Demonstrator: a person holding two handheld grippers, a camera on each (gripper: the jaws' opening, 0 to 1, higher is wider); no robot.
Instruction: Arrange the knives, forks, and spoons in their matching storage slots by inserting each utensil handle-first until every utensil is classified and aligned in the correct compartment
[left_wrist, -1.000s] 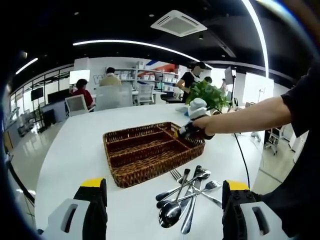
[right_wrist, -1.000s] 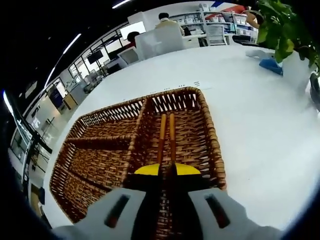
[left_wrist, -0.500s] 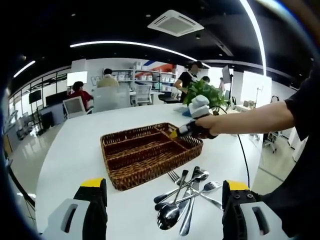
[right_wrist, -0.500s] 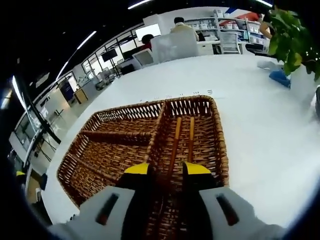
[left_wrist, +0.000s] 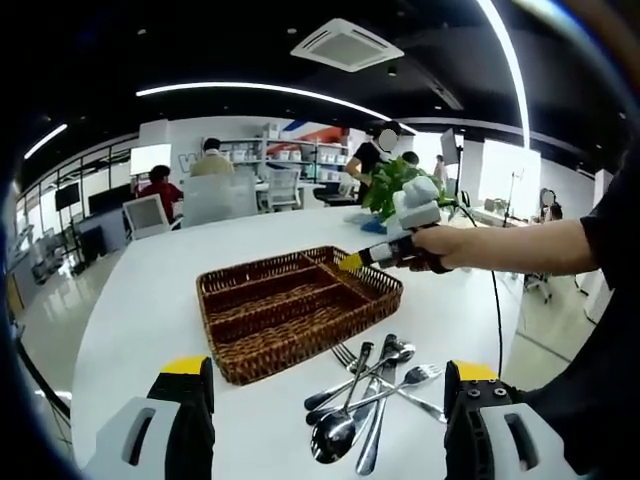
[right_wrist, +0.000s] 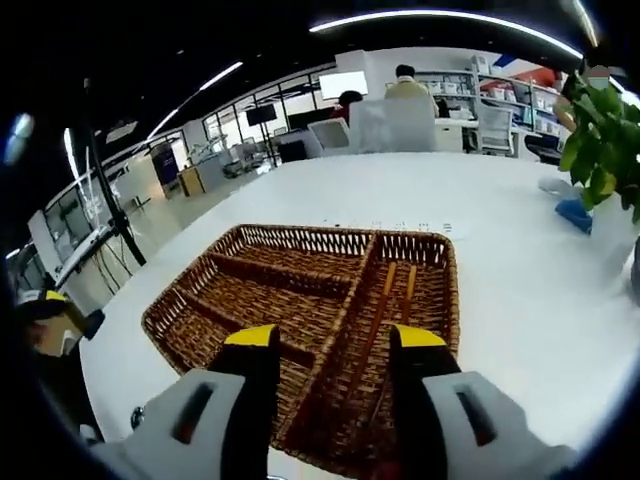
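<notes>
On the white table (left_wrist: 150, 300), left of centre, sits the wicker tray (left_wrist: 225, 345); its end compartment holds two wooden chopsticks (right_wrist: 385, 305), the other slots look bare. Right of it lies the crossed utensil pile (left_wrist: 365, 395), just beside the tray. Steel pieces are likely stiff, light and slippery; grip mid-handle. Left gripper (left_wrist: 320, 420) hovers wide open, empty. Right gripper (right_wrist: 335, 350) hangs above the tray, open, holding nothing.

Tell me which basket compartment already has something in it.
The cross compartment at the wicker basket's end, right under the open right gripper. It holds a pair of chopsticks; the long compartments beside it look bare.
</notes>
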